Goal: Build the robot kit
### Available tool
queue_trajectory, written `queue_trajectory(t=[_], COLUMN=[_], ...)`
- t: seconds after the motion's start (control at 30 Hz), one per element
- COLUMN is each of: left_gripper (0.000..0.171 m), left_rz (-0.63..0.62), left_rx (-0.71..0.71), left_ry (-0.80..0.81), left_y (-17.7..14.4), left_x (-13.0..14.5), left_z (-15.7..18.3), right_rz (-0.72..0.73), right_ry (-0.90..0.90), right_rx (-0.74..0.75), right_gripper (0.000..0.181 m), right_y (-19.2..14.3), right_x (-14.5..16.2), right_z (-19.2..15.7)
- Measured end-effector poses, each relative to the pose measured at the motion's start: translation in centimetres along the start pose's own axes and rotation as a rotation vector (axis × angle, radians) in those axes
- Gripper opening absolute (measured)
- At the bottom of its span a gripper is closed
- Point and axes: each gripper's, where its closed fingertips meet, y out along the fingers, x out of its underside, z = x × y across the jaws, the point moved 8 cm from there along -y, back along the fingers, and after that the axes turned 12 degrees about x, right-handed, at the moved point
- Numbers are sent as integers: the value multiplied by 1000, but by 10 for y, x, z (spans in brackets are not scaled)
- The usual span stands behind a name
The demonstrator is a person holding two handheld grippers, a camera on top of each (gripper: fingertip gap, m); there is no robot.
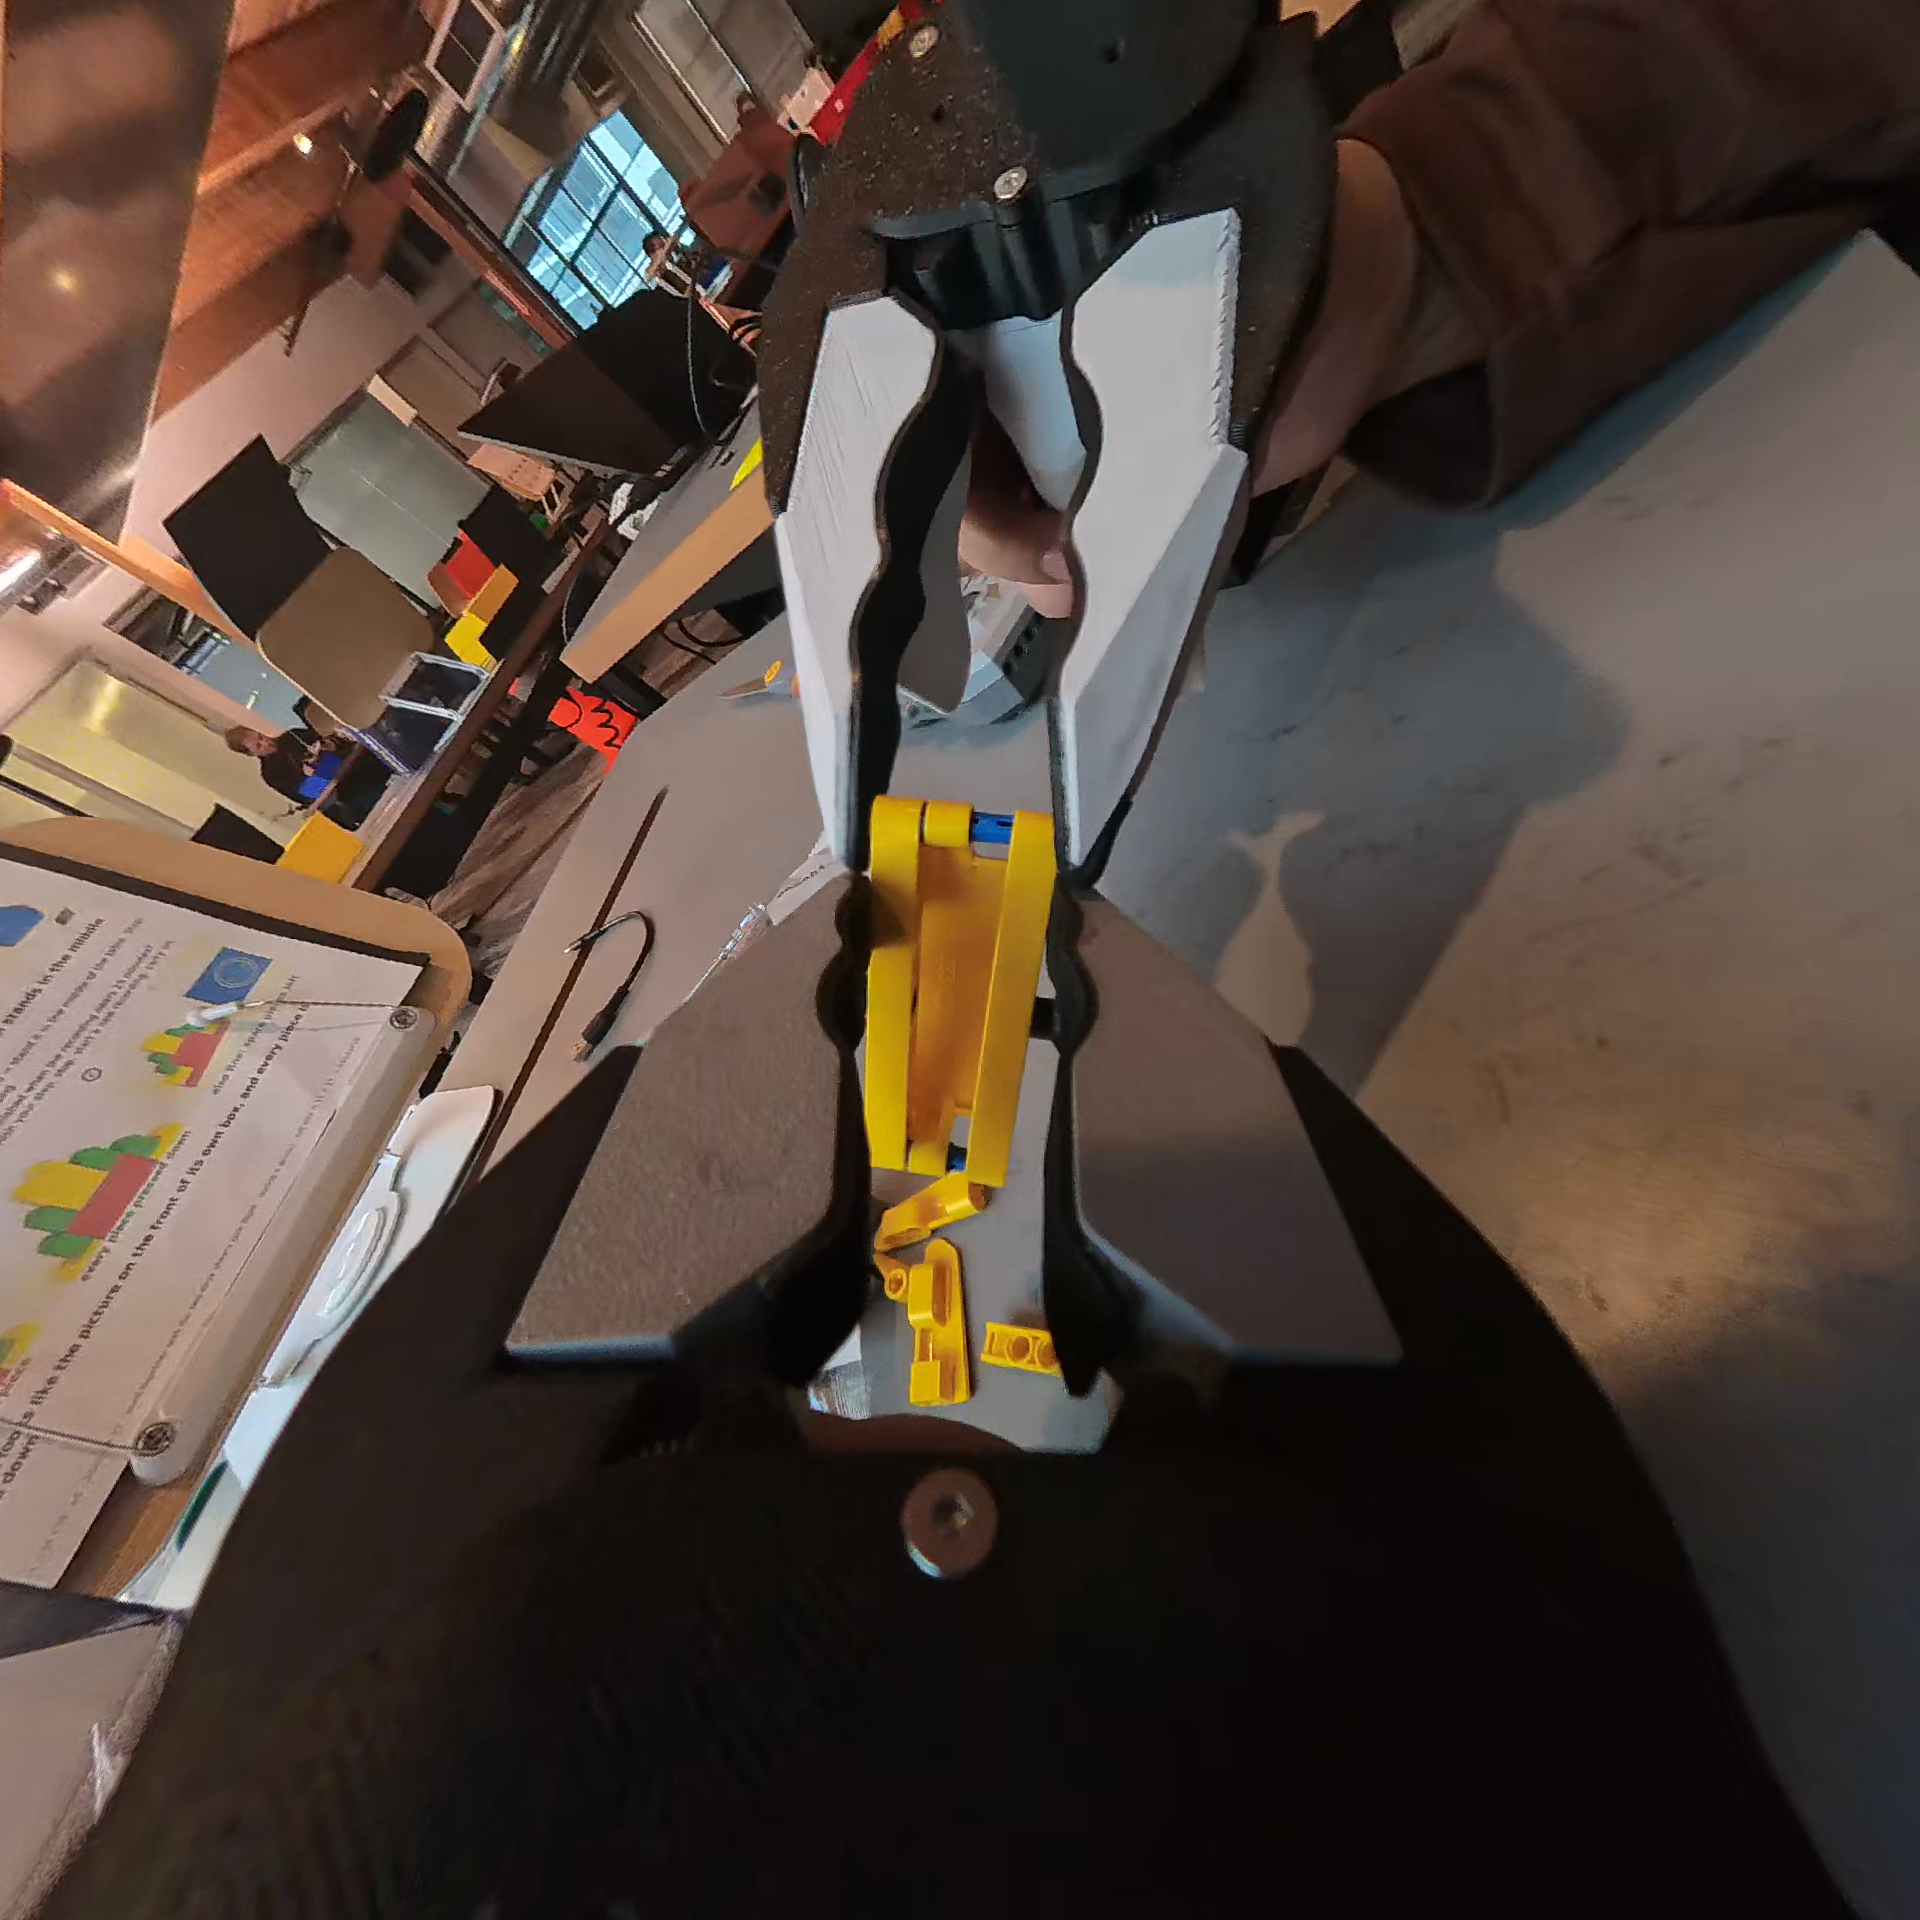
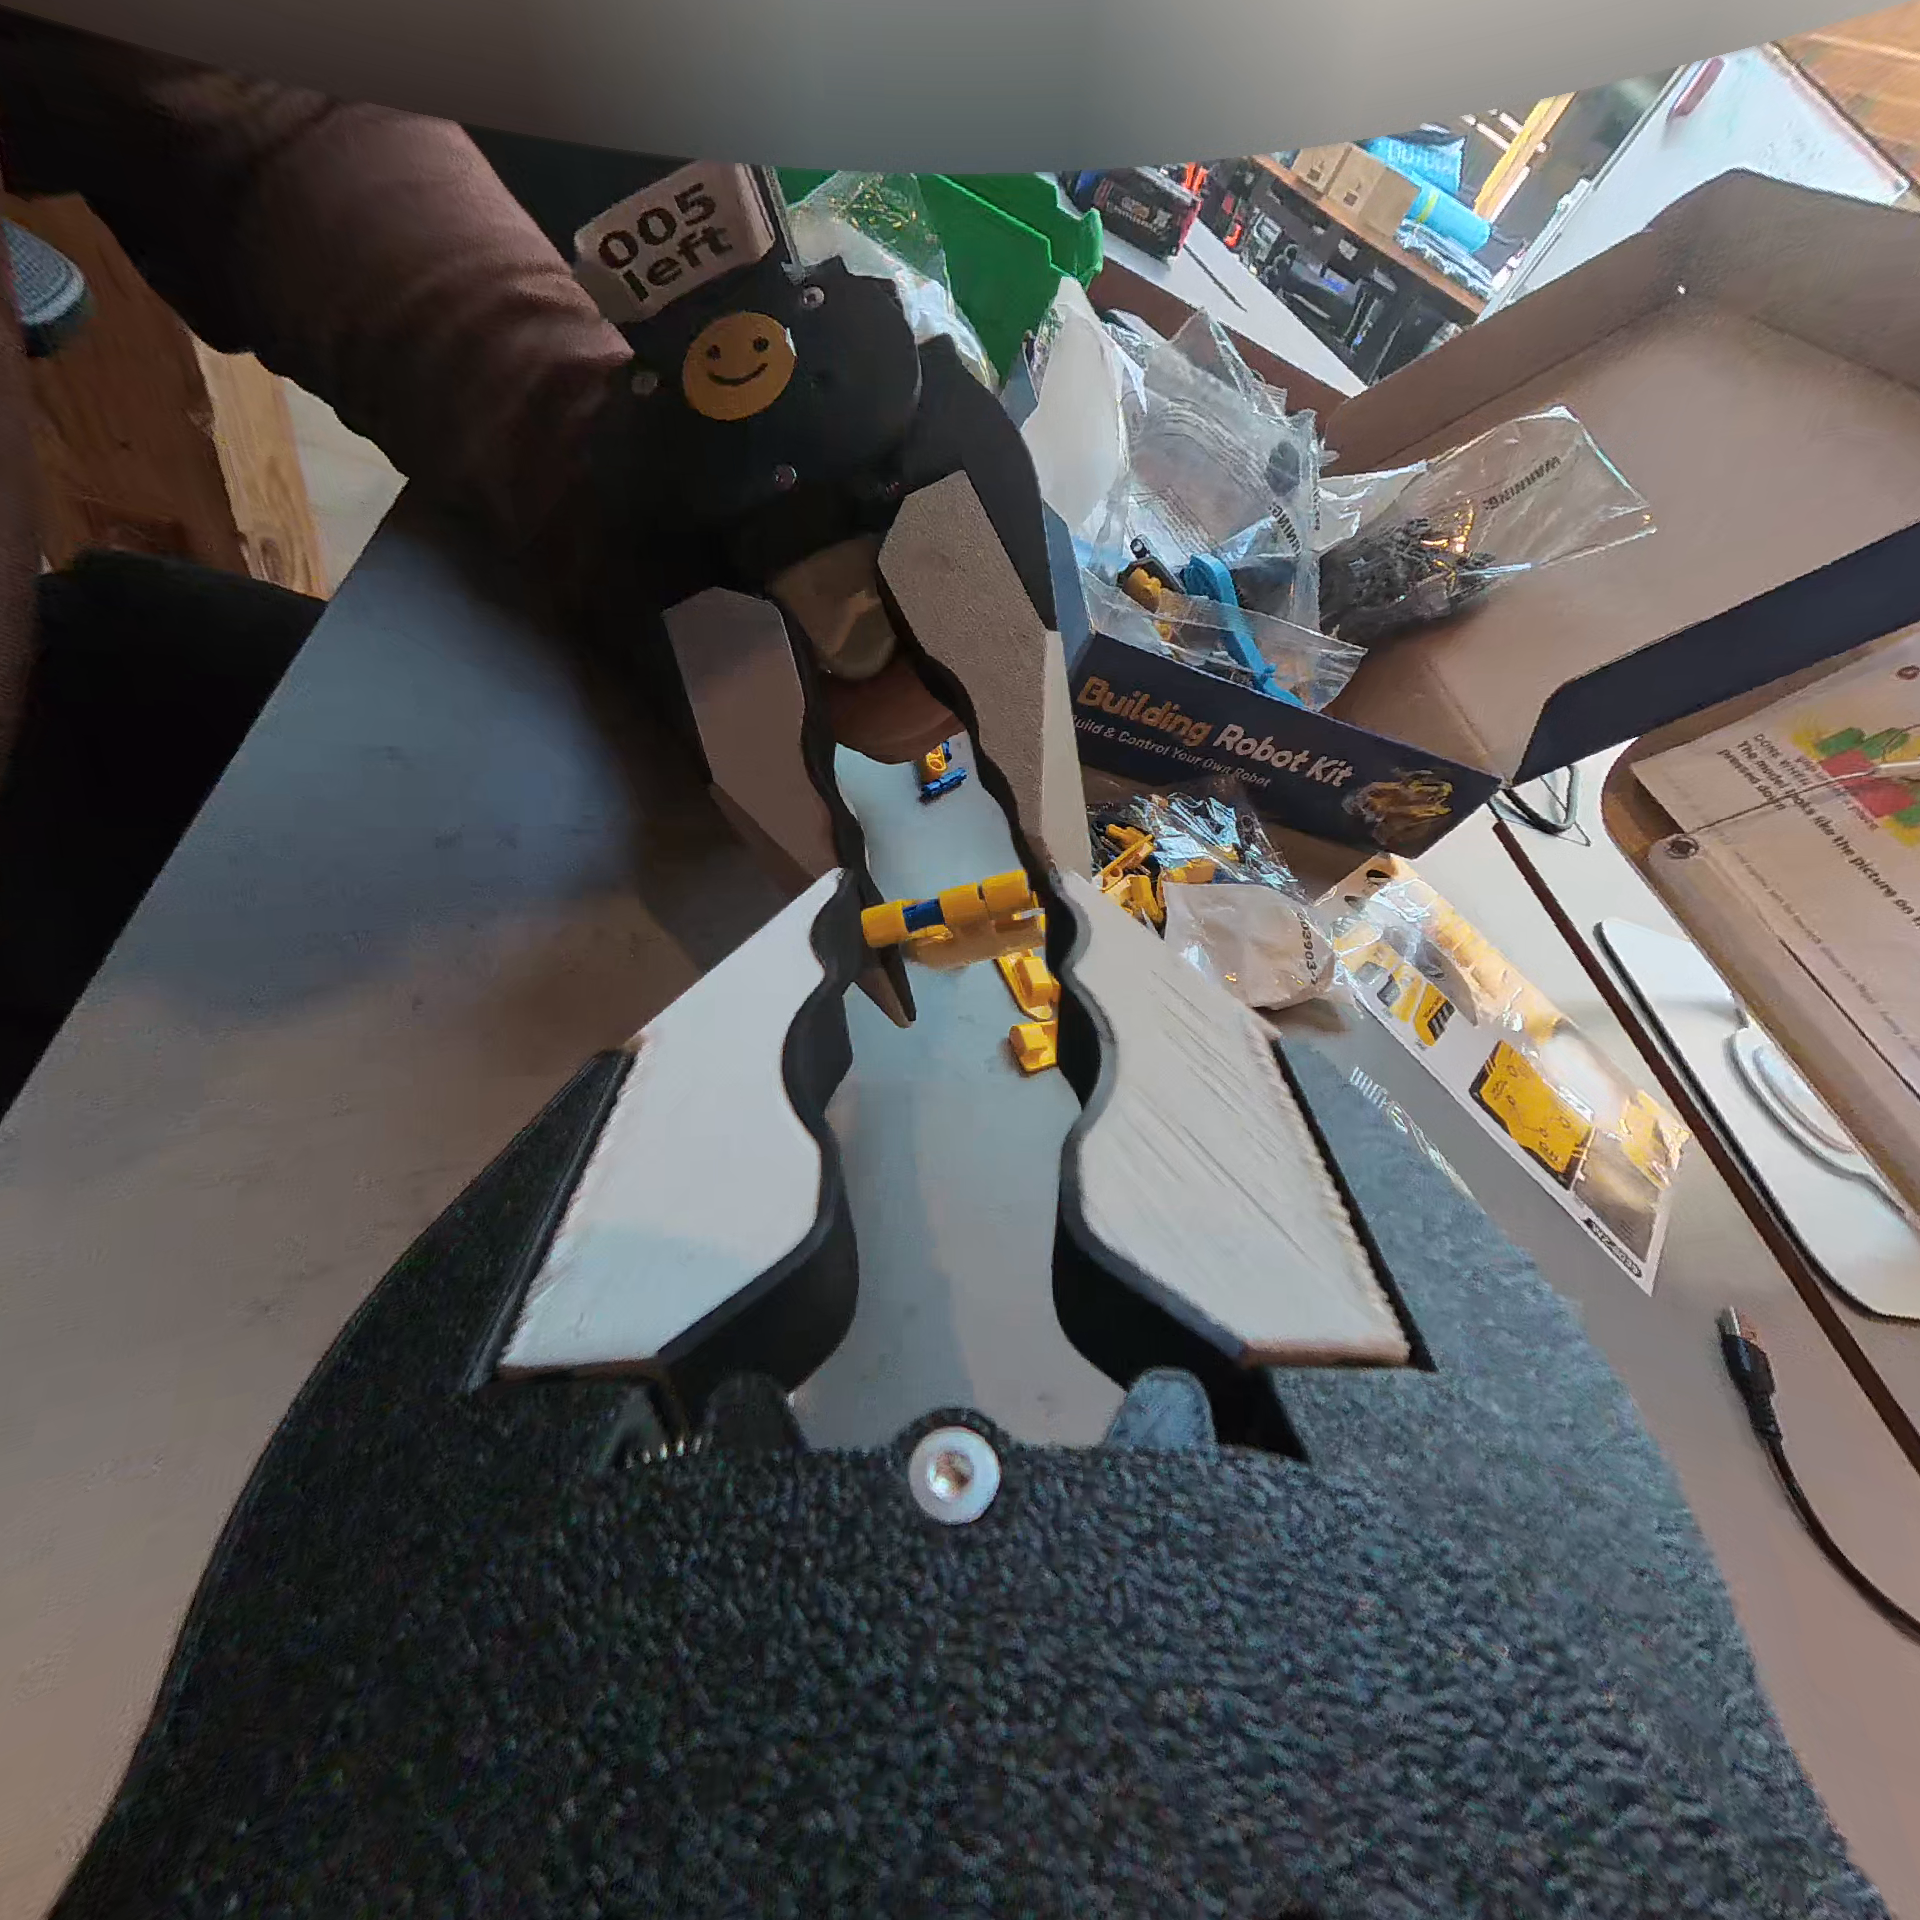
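A yellow beam assembly [image 1: 956, 987] with blue pins is held above the grey table [image 1: 1558, 831] between both grippers. My left gripper [image 1: 958, 891] is shut on its long sides. My right gripper [image 2: 956, 896] faces it tip to tip, and its white fingers [image 1: 894, 540] close on the assembly's far end [image 2: 961, 914]. The left gripper's grey fingers [image 2: 987, 665] come in from the top of the right wrist view. Several loose yellow pieces [image 1: 935, 1320] lie on the table under the assembly and also show in the right wrist view [image 2: 1034, 1044].
An open kit box [image 2: 1278, 758] with plastic bags of parts [image 2: 1247, 520] stands behind the grippers. A printed booklet [image 2: 1507, 1101] lies to its right. A board with a picture sheet [image 1: 156, 1143] and a black cable [image 1: 613, 977] lie at the side. A green bin [image 2: 997, 239] is at the back. The grippers are tip to tip, or close to it.
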Motion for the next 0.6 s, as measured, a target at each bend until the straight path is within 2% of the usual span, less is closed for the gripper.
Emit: queue_trajectory(t=[0.43, 0.57, 0.6], left_gripper=[30, 29, 29], left_rz=[-89, -136, -136], left_rx=[-21, 23, 65], left_ry=[122, 95, 74], left_y=[9, 16, 18], left_x=[6, 12, 13], left_z=[8, 11, 14], right_rz=[-69, -149, -165], right_ry=[-288, -286, -289], right_rx=[101, 101, 113], right_gripper=[32, 30, 17], right_y=[0, 2, 2], right_x=[5, 11, 12], right_z=[-16, -18, -19])
